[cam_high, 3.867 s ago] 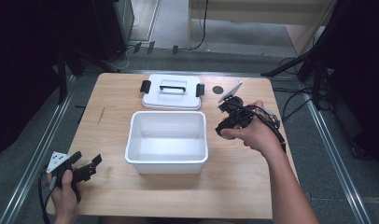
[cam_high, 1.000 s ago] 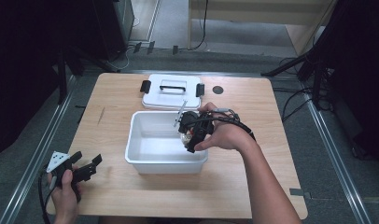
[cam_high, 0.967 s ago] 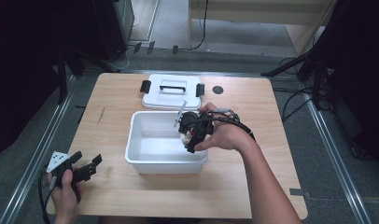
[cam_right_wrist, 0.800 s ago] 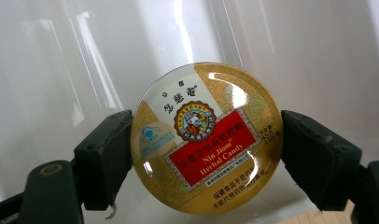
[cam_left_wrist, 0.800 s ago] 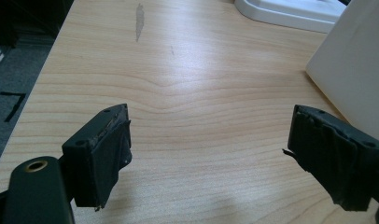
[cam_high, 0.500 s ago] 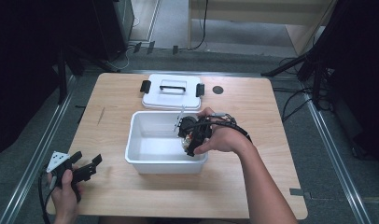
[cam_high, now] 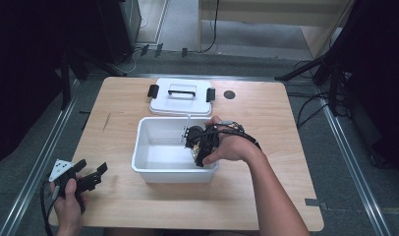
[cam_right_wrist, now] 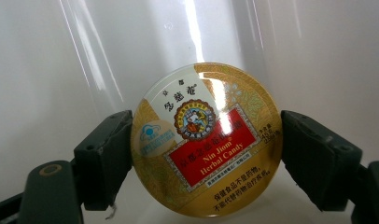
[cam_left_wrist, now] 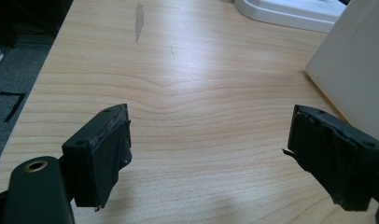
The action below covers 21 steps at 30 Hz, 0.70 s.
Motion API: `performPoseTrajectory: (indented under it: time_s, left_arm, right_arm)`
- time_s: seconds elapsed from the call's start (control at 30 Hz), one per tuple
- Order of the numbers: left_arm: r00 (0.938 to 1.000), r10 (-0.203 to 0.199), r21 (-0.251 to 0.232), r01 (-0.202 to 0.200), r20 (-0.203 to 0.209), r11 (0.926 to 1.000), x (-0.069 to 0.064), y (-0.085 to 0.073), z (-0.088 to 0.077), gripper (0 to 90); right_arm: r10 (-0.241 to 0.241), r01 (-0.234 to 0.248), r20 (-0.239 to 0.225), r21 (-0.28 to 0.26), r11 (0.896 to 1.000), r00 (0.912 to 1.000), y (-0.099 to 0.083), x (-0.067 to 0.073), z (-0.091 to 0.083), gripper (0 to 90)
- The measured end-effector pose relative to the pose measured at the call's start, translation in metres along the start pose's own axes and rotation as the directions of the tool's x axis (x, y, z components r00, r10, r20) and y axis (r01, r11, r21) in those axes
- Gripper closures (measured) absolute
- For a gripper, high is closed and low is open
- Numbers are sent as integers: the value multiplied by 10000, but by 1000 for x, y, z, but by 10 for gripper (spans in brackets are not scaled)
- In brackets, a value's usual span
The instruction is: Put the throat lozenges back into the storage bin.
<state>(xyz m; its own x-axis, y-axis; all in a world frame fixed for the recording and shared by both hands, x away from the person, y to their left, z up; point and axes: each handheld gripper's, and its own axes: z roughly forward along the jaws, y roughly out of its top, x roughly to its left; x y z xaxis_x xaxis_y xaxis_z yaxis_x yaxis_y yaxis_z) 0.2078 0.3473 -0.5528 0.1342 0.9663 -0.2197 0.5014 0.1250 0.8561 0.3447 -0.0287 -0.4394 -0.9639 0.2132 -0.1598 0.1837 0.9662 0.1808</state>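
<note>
Candy tin [cam_right_wrist: 206, 140] sits clamped between the jaws of my right hand-held gripper [cam_right_wrist: 206, 154], round gold lid facing me, red label band across it, both pads pressing its rim at 9 and 3 o'clock. White wall of the bin [cam_high: 143, 152] stands right behind it. From the high view, my right hand-held gripper [cam_high: 196, 147] hangs inside the bin at its 3 o'clock side, tin above the bin floor; whether it touches I cannot tell. My left hand-held gripper [cam_high: 89, 177] rests at the desk's [cam_high: 266, 196] 7 o'clock corner, jaws spread wide, nothing between them, bare wood ahead. Bin sits mid-desk. Beyond it, at 12 o'clock, white lid [cam_high: 180, 96] lies flat, handle up, just behind the bin's far rim.
</note>
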Motion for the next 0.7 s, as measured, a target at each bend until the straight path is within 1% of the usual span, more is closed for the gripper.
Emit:
performPoseTrajectory:
  time_s: [0.2,0.53,0.7]
  left_arm:
    - [10000,-3,6,3,13,10000,0,0,0,139]
    - [10000,-2,31,2,-3,10000,0,0,0,139]
    - [10000,-2,21,2,0,10000,0,0,0,139]
  right_arm:
    - [-215,214,89,112,9997,9997,2,0,3,210]
    - [-270,269,74,131,9996,9996,1,3,3,206]
    - [-239,239,-2,112,9997,9997,0,3,3,186]
